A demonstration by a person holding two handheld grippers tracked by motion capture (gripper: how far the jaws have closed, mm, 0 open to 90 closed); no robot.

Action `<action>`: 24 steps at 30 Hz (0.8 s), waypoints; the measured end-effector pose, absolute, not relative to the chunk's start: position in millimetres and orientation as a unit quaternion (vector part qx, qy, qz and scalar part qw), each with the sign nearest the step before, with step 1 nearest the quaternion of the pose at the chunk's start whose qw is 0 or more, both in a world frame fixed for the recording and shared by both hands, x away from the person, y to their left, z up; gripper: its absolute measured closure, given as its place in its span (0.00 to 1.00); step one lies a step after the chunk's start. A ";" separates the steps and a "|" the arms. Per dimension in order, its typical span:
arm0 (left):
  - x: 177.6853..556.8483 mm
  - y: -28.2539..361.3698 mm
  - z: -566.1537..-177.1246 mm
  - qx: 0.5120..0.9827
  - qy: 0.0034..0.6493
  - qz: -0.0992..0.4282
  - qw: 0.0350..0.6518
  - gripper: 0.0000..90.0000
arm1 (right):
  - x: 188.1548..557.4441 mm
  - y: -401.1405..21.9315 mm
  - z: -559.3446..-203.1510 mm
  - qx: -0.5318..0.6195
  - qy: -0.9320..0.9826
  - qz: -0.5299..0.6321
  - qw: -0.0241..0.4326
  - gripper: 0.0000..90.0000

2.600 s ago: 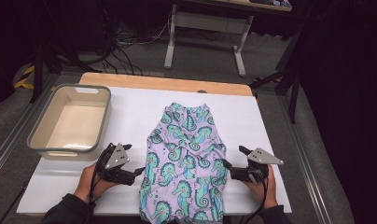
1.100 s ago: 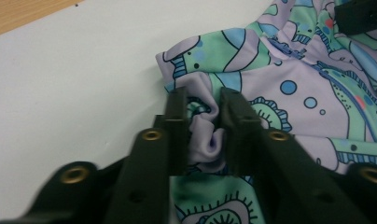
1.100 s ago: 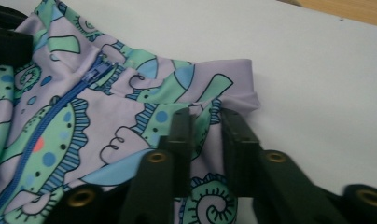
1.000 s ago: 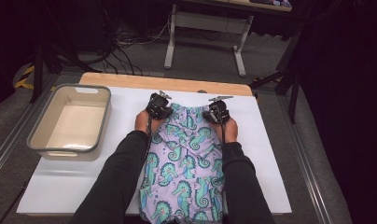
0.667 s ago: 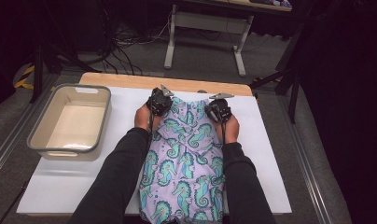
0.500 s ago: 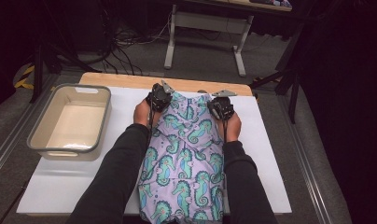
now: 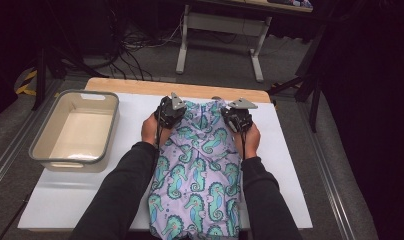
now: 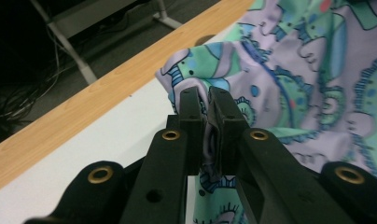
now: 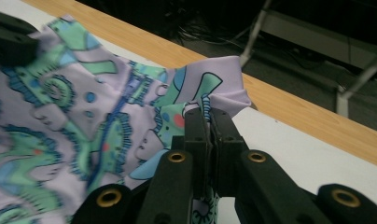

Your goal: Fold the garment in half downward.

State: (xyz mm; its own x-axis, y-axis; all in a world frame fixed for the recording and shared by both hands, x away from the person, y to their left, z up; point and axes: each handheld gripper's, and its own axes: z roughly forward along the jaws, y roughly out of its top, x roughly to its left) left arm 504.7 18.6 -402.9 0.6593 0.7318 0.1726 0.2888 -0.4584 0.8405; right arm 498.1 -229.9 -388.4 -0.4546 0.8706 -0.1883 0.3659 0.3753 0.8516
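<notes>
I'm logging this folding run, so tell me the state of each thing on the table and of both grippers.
Cloth: spread flat lengthwise, far corners pinched and lifted.
Left gripper: shut on cloth, at its far left corner.
Right gripper: shut on cloth, at its far right corner.
Tub: upright, empty, left of the cloth.

Long black sleeves, 2 black grippers, left gripper (image 7: 169,111) and right gripper (image 7: 237,117), each with grey triangular plate, brass-ringed screw holes showed.
</notes>
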 end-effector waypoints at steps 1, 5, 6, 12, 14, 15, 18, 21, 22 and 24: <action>500.1 19.2 -402.6 0.810 0.309 0.270 0.419 0.94 | 494.9 -229.2 -386.5 0.400 0.763 0.387 0.329 0.97; 478.2 24.0 -399.6 0.808 0.289 0.269 0.438 0.94 | 475.4 -225.1 -380.3 0.375 0.773 0.391 0.330 0.97; 473.2 25.6 -398.7 0.808 0.283 0.266 0.444 0.94 | 468.6 -224.9 -378.8 0.369 0.772 0.399 0.330 0.97; 445.7 36.1 -398.0 0.799 0.267 0.254 0.476 0.94 | 442.1 -227.2 -378.0 0.345 0.774 0.421 0.324 0.96; 434.1 40.6 -399.9 0.799 0.257 0.250 0.483 0.94 | 433.1 -229.3 -379.1 0.341 0.773 0.435 0.312 0.96; 430.6 41.7 -400.7 0.801 0.255 0.246 0.483 0.94 | 427.1 -230.2 -380.0 0.335 0.775 0.440 0.307 0.96; 417.9 46.9 -403.2 0.798 0.244 0.243 0.494 0.94 | 415.6 -231.6 -383.0 0.324 0.778 0.448 0.299 0.96; 405.3 52.5 -405.7 0.791 0.240 0.236 0.510 0.94 | 402.6 -233.8 -387.1 0.314 0.780 0.457 0.290 0.96; 401.0 53.4 -407.6 0.792 0.236 0.233 0.513 0.94 | 396.6 -234.4 -388.6 0.309 0.780 0.463 0.287 0.96; 392.7 54.5 -411.4 0.796 0.224 0.235 0.512 0.94 | 387.3 -235.6 -391.5 0.302 0.782 0.467 0.283 0.96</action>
